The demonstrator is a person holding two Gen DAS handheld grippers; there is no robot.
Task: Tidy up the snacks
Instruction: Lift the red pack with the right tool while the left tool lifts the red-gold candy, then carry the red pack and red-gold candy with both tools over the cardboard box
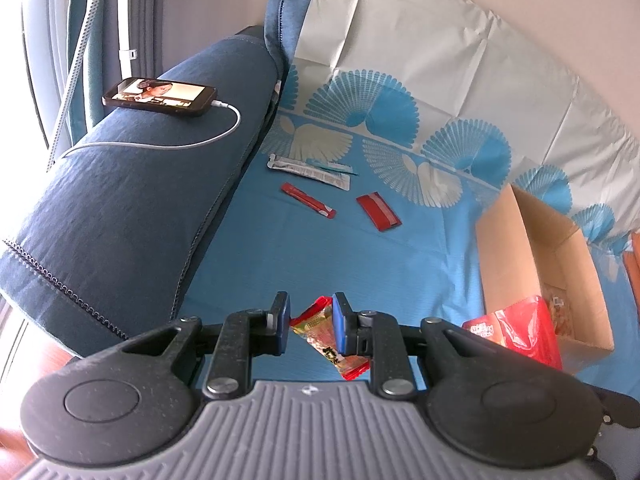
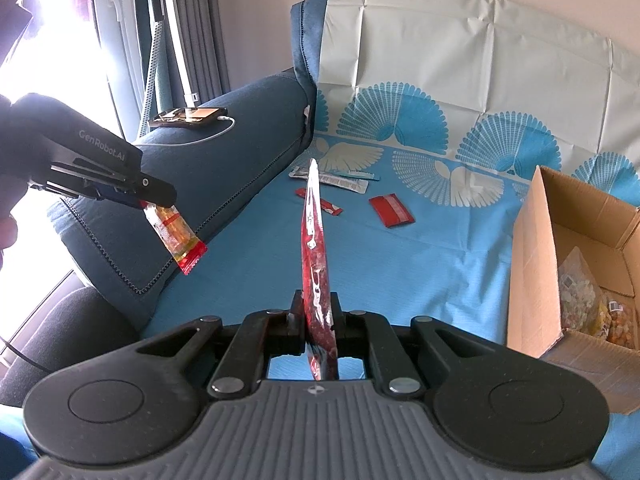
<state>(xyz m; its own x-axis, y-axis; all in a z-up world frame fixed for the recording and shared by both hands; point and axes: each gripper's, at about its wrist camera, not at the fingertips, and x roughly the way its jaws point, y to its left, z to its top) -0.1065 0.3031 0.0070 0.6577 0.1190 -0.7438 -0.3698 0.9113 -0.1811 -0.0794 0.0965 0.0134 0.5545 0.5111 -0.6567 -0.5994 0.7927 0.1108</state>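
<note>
Writing: the words "GenRobot.AI" stood in pale letters on the black body of the left gripper (image 2: 154, 200). The print on the snack packets was too small to read.
Left gripper: its fingers were clenched on a small clear packet with red ends (image 2: 176, 236), which hung down tilted above the near left of the seat.
Right gripper: the right gripper (image 2: 320, 320) was fully closed on a flat red snack bag (image 2: 314, 240), held edge-on and upright, its sealed top pointing to the far side.
Snacks still lying: a red stick packet (image 1: 307, 200), a red flat sachet (image 1: 378, 212) just right of it, and silver-white sachets (image 1: 310, 170) a little farther back, all apart from each other.
Cardboard box: the cardboard box (image 2: 536, 264) stood open at the right, with bags of mixed snacks (image 2: 580, 292) already inside.
Surface: a blue cloth with pale fan patterns (image 1: 320, 248) covered the sofa seat and ran up the backrest.
Room: a dark blue armrest (image 1: 132, 184) at the left carried a phone (image 1: 160, 98) with a lit screen and a white cable (image 1: 200, 140); curtains (image 1: 80, 20) hung behind it.
Open room: the middle of the seat, between the lying packets and the box, was bare cloth.
</note>
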